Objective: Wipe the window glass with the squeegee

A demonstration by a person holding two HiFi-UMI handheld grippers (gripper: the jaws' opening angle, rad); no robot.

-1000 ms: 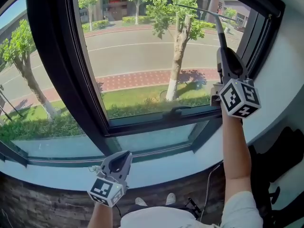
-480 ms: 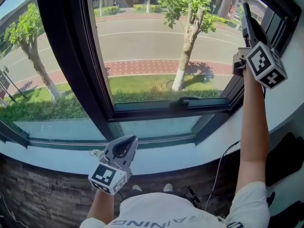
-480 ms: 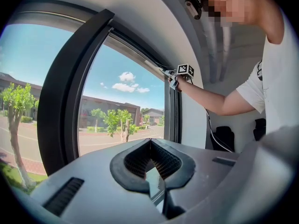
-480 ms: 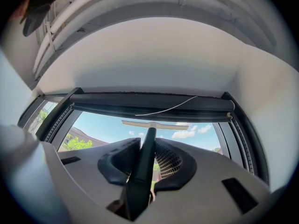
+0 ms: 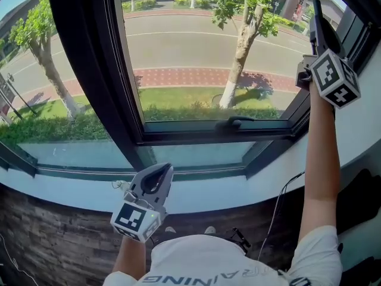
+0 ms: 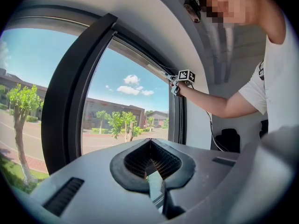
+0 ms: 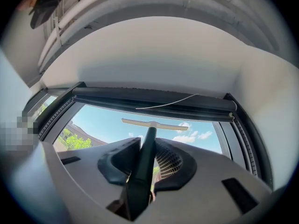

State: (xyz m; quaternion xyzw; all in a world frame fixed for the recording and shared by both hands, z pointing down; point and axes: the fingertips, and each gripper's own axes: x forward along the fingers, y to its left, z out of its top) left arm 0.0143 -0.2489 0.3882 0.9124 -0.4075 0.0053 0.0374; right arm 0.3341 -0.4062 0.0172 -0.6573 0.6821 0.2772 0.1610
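The window glass (image 5: 196, 58) sits in a dark frame (image 5: 83, 70) above a pale sill (image 5: 202, 198). There is a dark brick-faced wall (image 5: 53, 243) below and a white wall (image 5: 363, 118) at right. Road, trees and grass are visible outside.

The right gripper (image 5: 317, 31) is raised at the far right top of the pane, jaws clamped on the squeegee (image 7: 142, 167) handle. The handle runs up out of the jaws to the pale blade (image 7: 154, 124), which is set crosswise just under the upper frame.

The left gripper (image 5: 156, 180) hangs low by the sill, jaws together, nothing between them.
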